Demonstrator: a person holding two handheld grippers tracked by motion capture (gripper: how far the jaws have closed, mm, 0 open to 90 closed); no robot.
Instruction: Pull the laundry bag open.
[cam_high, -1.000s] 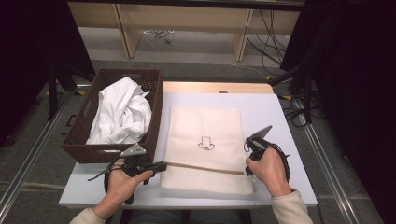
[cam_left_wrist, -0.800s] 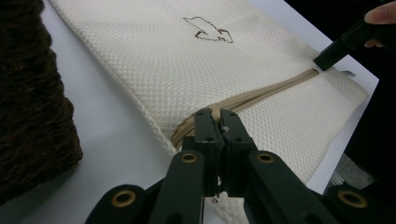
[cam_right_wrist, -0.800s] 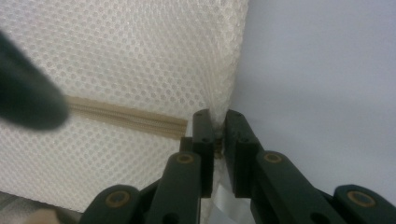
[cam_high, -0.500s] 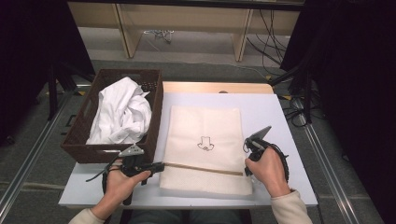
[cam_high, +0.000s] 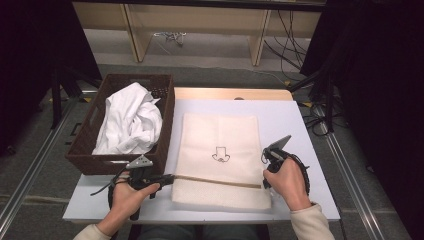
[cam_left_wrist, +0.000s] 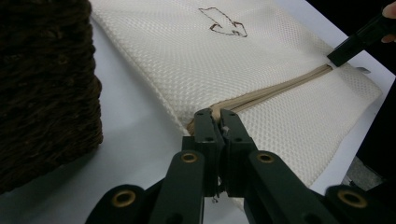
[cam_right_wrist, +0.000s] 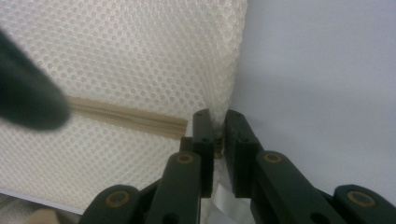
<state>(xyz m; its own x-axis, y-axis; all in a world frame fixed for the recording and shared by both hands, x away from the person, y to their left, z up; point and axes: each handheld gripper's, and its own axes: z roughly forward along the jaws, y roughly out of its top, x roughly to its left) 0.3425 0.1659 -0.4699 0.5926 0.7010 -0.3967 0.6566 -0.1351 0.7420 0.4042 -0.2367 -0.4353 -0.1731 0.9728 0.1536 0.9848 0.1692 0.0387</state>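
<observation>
A cream mesh bag (cam_high: 220, 135) lies flat on the white table (cam_high: 295, 120), with a small dark drawing in its middle and a tan zipper (cam_high: 215, 180) across its near part. My left gripper (cam_high: 169, 178) is shut on the zipper's left end, where its jaws pinch the tan tape (cam_left_wrist: 261, 95) of the mesh bag (cam_left_wrist: 196, 60). My right gripper (cam_high: 264, 176) is shut on the bag's right edge, and in the right gripper view mesh fabric (cam_right_wrist: 140, 60) sits between the jaws just beside the zipper's end (cam_right_wrist: 130, 119).
A brown wicker basket (cam_high: 85, 150) holding crumpled white cloth (cam_high: 130, 122) stands left of the bag, close to my left hand; its wall (cam_left_wrist: 46, 79) rises beside the left gripper. A dark blurred shape (cam_right_wrist: 28, 98) lies over the bag in the right gripper view. Cables and table legs stand beyond the table.
</observation>
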